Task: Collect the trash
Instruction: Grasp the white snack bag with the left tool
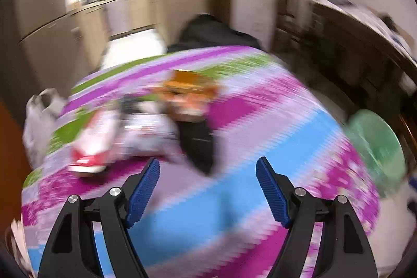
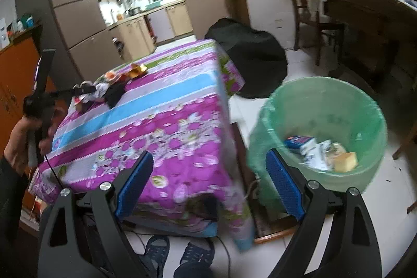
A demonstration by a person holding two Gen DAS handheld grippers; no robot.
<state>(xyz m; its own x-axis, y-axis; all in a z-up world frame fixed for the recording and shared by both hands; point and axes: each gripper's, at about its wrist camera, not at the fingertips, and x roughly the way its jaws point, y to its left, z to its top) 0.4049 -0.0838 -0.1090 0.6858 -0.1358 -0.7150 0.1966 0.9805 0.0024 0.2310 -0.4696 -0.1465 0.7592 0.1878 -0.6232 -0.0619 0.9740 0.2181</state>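
A pile of trash lies on the flowered tablecloth [image 1: 234, 199]: an orange wrapper [image 1: 190, 87], a black piece [image 1: 200, 145] and a red and white packet [image 1: 91, 147], all blurred. My left gripper [image 1: 208, 160] is open and empty, just short of the black piece. In the right wrist view my right gripper [image 2: 208, 153] is open and empty above the table's near corner, left of the green bin [image 2: 325, 100]. The bin holds blue and white wrappers [image 2: 310, 147] and a yellow chunk [image 2: 345, 160]. The trash pile [image 2: 112, 87] lies at the table's far left, where a hand [image 2: 26, 127] holds the left gripper.
A white plastic bag [image 1: 39, 121] hangs off the table's left edge. A black covered shape [image 2: 250, 56] stands behind the table. A wooden table [image 2: 365, 12] and chair [image 2: 312, 25] are at the right, a fridge [image 2: 70, 4] and orange cabinet [image 2: 15, 69] at the left. Sandalled feet [image 2: 182, 252] are below.
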